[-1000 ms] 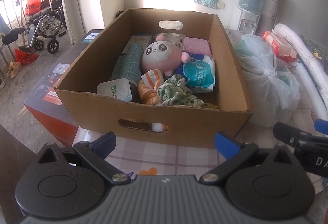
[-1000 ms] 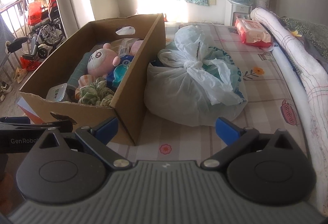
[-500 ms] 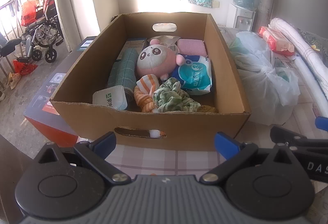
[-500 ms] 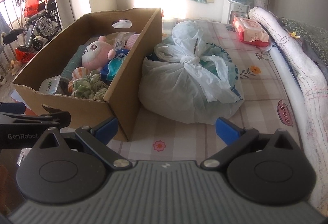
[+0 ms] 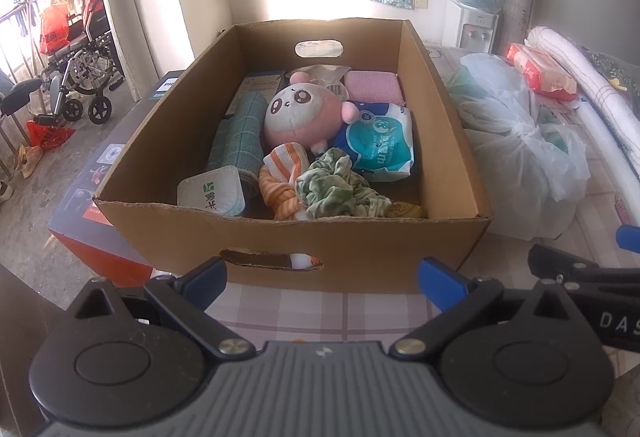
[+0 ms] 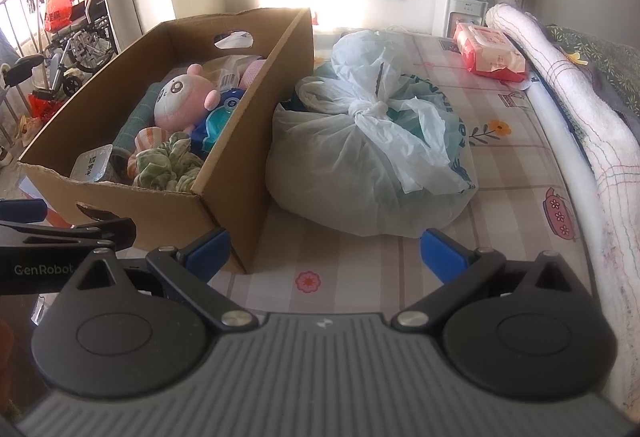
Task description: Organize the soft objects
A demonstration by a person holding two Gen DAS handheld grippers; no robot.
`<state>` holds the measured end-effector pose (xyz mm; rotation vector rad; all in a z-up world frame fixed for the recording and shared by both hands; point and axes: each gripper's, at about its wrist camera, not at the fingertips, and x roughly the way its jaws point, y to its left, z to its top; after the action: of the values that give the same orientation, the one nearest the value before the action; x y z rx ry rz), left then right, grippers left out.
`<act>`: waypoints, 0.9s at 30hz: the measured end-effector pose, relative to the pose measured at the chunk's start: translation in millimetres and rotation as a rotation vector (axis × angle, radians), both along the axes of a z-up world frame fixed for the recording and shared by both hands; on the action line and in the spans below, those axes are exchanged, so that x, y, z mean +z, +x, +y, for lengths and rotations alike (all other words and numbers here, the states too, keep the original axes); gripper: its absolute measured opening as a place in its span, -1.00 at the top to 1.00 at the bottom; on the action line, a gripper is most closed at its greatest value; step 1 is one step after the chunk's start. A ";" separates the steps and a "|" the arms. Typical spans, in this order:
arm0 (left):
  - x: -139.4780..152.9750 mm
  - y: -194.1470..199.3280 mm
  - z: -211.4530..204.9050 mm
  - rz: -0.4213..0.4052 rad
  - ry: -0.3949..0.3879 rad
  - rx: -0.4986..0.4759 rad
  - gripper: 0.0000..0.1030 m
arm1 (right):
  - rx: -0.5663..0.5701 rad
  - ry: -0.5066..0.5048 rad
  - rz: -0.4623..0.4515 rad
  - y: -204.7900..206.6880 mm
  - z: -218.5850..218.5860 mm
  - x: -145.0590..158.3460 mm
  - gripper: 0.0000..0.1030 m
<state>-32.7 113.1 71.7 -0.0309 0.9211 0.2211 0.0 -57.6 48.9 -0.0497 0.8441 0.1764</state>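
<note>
The cardboard box [image 5: 352, 237] sits on a checked, flower-printed surface and holds the soft things: a pink plush toy [image 5: 300, 113] in the middle, a crumpled green cloth [image 5: 340, 189] and an orange striped cloth [image 5: 282, 173] toward the near wall, and a blue tissue pack [image 5: 380, 145] on the right. Just beside the box's right wall lies a knotted white plastic bag [image 6: 372, 165] (a red wipes pack [image 6: 490, 51] rests farther back). The left tool [image 5: 322, 273] and right tool [image 6: 324, 249] both stand wide and empty, short of the box.
</note>
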 end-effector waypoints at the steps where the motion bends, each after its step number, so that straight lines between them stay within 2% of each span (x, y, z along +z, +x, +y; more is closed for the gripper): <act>1: 0.1 -0.1 -0.1 0.000 0.001 -0.001 -0.99 | -0.001 0.000 0.000 0.2 -0.3 -0.1 -0.98; 27: 0.6 2.5 3.6 0.009 -0.018 -0.013 -0.98 | -0.002 -0.015 -0.004 0.2 -0.3 3.9 -0.98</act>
<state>-30.2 116.7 72.3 -0.0408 0.9319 0.2015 0.2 -57.9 52.8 -0.0631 0.8412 0.1684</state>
